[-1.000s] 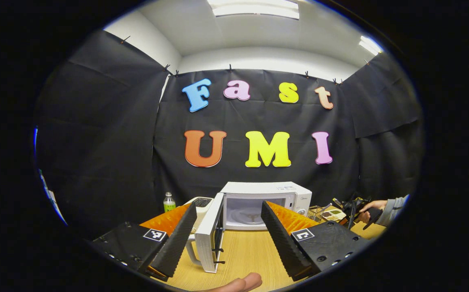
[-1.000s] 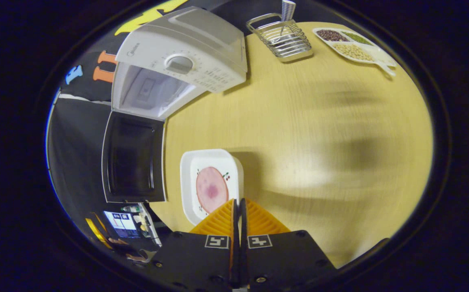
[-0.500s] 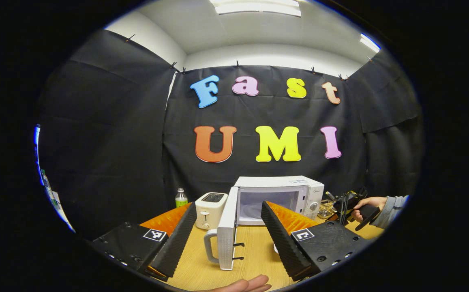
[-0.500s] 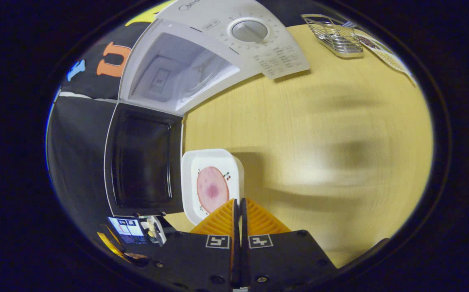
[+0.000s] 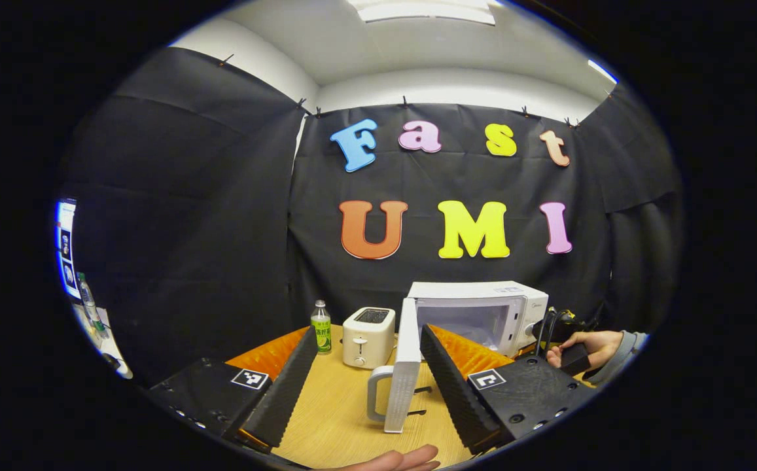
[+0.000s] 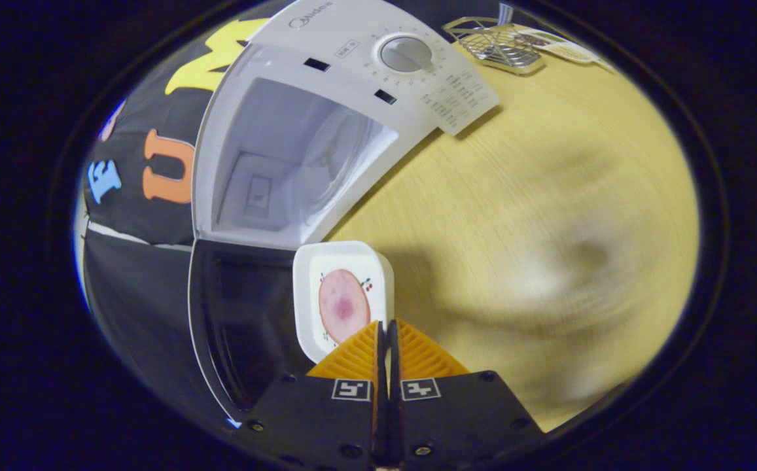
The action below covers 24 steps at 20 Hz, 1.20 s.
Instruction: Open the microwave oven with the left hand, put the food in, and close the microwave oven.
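Before open microwave (image 6: 326,131), right tongs (image 6: 388,327) gripping plate (image 6: 342,297)

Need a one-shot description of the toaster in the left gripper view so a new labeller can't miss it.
Start at the white microwave oven with its door swung open, standing on the light wooden table against the black cloth wall. Immediately to its left in the left gripper view stands the small cream-white toaster. It has a dark slot on top, unlike the slimmer green-labelled clear plastic bottle further left.

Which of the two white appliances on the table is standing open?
The microwave: its door is swung wide. The smaller toaster beside it has no door.
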Each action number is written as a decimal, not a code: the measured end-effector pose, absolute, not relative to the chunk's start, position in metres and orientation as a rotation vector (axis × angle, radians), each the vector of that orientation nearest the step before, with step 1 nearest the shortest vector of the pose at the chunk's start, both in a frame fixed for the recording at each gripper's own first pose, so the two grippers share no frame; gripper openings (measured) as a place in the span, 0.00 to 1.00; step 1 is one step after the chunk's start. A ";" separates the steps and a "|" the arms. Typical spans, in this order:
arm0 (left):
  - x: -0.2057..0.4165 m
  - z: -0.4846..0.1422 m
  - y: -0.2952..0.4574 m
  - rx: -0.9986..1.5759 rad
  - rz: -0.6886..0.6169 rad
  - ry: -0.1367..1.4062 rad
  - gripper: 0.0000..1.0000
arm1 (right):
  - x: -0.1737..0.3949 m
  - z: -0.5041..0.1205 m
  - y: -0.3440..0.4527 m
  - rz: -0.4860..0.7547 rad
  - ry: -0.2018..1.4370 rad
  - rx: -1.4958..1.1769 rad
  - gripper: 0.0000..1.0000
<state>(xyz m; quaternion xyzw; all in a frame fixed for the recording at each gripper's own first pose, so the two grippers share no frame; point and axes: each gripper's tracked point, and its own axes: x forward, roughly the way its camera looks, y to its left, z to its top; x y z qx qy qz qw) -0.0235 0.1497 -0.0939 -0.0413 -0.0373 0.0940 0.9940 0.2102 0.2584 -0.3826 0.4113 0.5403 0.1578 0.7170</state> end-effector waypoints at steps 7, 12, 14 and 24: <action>-0.028 -0.098 0.151 -0.091 0.172 -0.074 0.94 | 0.271 -0.370 0.299 0.153 0.966 1.167 0.04; -0.026 -0.105 0.160 -0.078 0.182 -0.052 0.95 | 0.324 -0.372 0.307 0.047 0.795 1.245 0.04; -0.025 -0.104 0.165 -0.075 0.188 -0.064 0.95 | 0.348 -0.375 0.306 -0.015 0.720 1.271 0.05; -0.020 -0.114 0.173 -0.083 0.192 -0.058 0.95 | 0.414 -0.390 0.317 -0.044 0.477 1.202 0.09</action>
